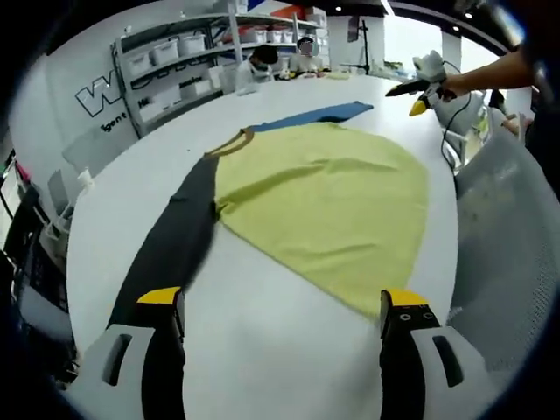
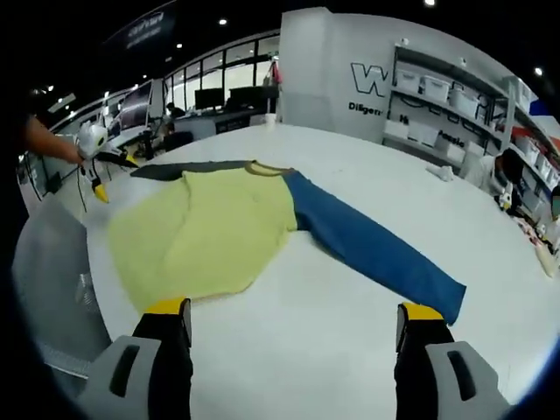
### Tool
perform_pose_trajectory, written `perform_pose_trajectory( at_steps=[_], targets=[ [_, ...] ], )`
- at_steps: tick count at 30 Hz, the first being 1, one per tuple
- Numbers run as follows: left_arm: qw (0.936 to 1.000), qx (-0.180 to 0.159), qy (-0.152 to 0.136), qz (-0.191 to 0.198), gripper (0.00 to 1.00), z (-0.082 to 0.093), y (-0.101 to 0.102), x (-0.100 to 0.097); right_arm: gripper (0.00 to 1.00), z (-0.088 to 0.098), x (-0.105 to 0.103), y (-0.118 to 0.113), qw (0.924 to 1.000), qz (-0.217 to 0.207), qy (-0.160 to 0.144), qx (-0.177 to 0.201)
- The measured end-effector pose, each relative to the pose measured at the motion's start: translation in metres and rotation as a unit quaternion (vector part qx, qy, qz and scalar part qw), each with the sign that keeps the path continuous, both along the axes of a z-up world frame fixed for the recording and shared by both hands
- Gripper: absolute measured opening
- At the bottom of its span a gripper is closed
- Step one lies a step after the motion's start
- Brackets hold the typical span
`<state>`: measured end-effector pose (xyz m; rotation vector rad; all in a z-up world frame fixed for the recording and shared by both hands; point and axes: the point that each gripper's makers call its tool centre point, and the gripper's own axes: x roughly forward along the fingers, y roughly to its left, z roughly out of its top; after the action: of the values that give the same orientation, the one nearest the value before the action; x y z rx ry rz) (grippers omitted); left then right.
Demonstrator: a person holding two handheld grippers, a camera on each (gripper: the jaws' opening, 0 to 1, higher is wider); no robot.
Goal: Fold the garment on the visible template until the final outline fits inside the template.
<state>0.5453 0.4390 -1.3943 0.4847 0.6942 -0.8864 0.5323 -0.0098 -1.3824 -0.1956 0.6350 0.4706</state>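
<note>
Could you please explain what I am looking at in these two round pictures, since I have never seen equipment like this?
No robot here: a person holds a handheld two-jaw gripper in each hand, and a fisheye camera rides on each one, looking along its jaws. The left gripper and the right gripper each show as two black jaws with yellow tips, spread apart and holding nothing. Each gripper also appears small at the edge of the other's view, in the person's hand. On the round white table lies a yellow-green long-sleeved shirt, spread flat, with one black sleeve and one blue sleeve stretched out sideways. Shelves with white bins stand behind.
</note>
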Motion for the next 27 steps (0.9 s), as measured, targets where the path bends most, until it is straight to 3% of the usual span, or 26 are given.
perform_pose_trajectory(
  at_steps=[14,19,27],
  targets=[
    [0.9946,0.021,0.021,-0.100,0.84,-0.021,-0.025,-0.040,0.87,0.000,-0.011,0.013,0.9995,0.028,-0.007,-0.009],
    [0.9908,0.034,0.033,-0.127,0.75,-0.038,-0.026,-0.046,0.86,0.000,-0.013,0.012,0.9996,0.026,-0.010,-0.010],
    [0.9865,0.048,0.043,-0.151,0.58,-0.043,-0.028,-0.055,0.85,-0.001,-0.016,0.009,0.9997,0.020,-0.006,-0.012]
  ],
)
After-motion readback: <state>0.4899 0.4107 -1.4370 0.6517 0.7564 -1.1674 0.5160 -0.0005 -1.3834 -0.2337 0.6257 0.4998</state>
